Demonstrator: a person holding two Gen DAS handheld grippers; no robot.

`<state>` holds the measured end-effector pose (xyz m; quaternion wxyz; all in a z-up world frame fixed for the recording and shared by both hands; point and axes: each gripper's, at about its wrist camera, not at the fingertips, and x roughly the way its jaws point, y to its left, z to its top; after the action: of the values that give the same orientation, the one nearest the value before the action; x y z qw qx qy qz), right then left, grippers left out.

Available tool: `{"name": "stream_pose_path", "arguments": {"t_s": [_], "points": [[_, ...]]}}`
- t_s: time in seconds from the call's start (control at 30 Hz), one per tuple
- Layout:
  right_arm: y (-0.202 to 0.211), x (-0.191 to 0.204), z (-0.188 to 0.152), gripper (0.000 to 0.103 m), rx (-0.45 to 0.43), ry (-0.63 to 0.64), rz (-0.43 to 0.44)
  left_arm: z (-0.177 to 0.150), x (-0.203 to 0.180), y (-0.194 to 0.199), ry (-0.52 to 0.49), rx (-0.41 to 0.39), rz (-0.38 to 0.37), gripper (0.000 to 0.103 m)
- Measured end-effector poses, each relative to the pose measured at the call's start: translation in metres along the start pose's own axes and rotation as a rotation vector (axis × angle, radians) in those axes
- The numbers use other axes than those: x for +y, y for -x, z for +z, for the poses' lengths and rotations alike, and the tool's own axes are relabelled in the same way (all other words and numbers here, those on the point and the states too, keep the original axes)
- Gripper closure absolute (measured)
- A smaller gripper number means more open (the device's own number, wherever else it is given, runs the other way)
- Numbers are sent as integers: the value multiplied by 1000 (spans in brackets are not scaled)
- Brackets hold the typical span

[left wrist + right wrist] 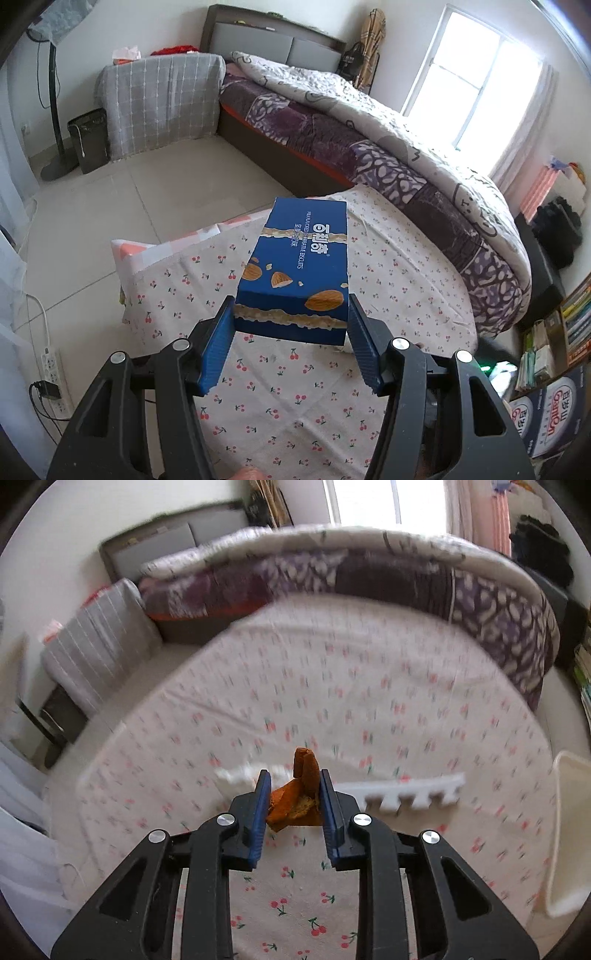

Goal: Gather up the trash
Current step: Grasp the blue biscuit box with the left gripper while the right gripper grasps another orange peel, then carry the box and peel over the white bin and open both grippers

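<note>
In the left wrist view my left gripper (291,306) is shut on a blue almond biscuit box (299,266) and holds it above the table with the cherry-print cloth (288,398). In the right wrist view my right gripper (293,779) is shut on a piece of orange peel (299,797), lifted over the same cloth (332,686). That view is blurred by motion. A white toothed foam strip (410,794) lies on the cloth just behind the right gripper.
A dark waste bin (88,142) stands on the floor by a grey covered chair (162,103). A bed with a purple quilt (369,129) runs behind the table. A white container (570,830) sits at the table's right edge. Shelves and cartons (554,402) stand at the right.
</note>
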<state>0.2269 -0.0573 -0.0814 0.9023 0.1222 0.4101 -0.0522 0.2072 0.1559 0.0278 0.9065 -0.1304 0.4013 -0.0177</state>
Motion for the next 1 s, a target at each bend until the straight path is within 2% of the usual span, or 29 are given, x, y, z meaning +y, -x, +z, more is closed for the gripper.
{"name": "stream_pose_path", "arguments": {"t_s": [0.23,0.47,0.8,1.0], "points": [[61,-14,27,79,-114,-13,54,-6,-13,9,-19,-40,2,45],[103,-37,20,79,-174,-6,54,-13,-26,12,-40,-57,0,45],[119,-66,6,79,-233,9,-19,-40,-61,6,-136,-57,13,45],[123,-85,8,79,-231,-5,-52,-52,-82,-1,-187,-45,11,45]]}}
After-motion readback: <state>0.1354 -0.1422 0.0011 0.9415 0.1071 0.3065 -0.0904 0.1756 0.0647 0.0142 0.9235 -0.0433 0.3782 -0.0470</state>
